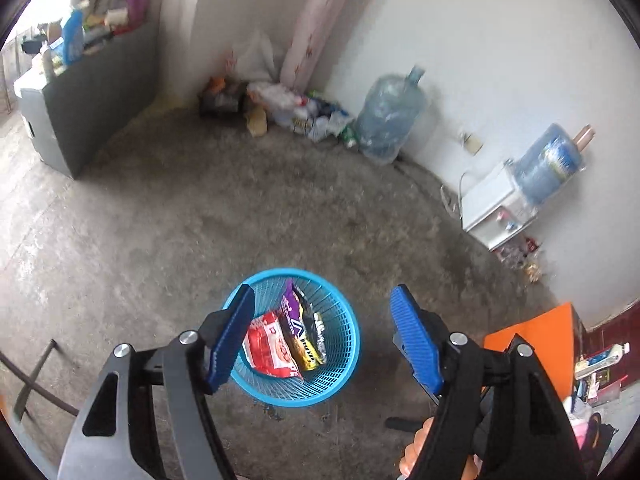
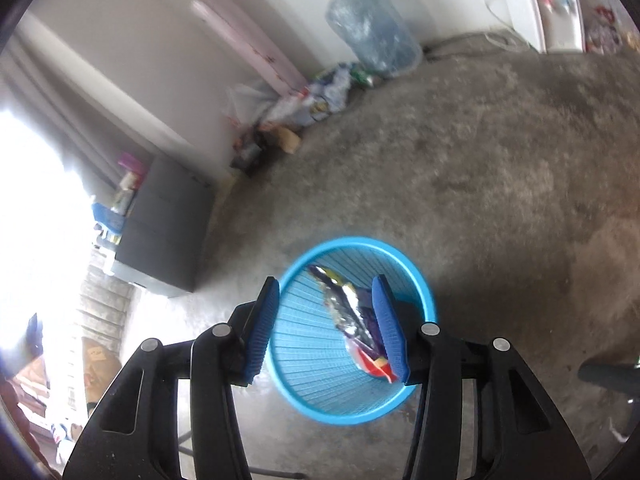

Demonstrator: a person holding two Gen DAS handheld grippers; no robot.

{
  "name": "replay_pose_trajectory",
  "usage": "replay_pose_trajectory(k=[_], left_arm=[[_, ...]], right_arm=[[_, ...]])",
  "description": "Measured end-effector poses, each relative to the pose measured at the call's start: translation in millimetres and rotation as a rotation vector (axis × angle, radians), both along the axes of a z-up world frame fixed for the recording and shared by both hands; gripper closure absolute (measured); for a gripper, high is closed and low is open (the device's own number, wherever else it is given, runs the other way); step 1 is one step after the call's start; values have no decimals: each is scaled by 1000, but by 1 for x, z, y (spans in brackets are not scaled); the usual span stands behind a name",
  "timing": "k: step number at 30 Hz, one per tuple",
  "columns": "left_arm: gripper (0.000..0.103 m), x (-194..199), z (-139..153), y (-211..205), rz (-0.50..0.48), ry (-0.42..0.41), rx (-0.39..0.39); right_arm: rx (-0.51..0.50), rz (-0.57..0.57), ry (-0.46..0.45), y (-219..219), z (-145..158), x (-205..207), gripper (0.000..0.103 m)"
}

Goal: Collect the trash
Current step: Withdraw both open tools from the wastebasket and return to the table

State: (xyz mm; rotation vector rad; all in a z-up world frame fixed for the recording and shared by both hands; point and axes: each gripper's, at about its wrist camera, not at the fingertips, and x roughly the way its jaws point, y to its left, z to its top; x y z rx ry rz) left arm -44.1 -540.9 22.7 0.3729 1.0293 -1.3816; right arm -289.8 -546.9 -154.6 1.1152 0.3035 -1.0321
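Rough grey concrete floor [image 1: 200,208] fills both views, mottled and stained, and is bounded by a plain white wall at the far side. A round blue plastic basket [image 1: 344,344] with slatted mesh walls is seen standing on the floor just below both pairs of tongs. Inside it several crumpled snack wrappers [image 1: 288,336] are held: a red and white one, a purple and black one and a foil-lined one; in the right wrist view they are blurred and partly hidden behind a blue pad. The left tongs [image 1: 324,340] are spread wide apart with nothing between the ribbed blue pads, the near rim of the basket being covered by the left pad. The right tongs [image 2: 326,326] are likewise parted and empty over the basket's mouth. Fingertips [image 1: 416,448] are cut off at the lower edge of the left wrist view. Against the far wall a heap of bags and bottles [image 1: 296,108] is too smeared to be sorted out, beside a clear blue water jug [image 1: 390,120] and, to the right, a white dispenser [image 1: 496,208].
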Motion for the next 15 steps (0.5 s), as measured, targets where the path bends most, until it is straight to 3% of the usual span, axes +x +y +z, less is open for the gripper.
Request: replay_pose_trajectory(k=[8, 15], left_arm=[[30, 13, 82, 106, 66, -116, -145], [25, 35, 105, 206, 183, -188, -191]], right_arm=[[-153, 131, 79, 54, 76, 30, 41], [-251, 303, 125, 101, 122, 64, 31]])
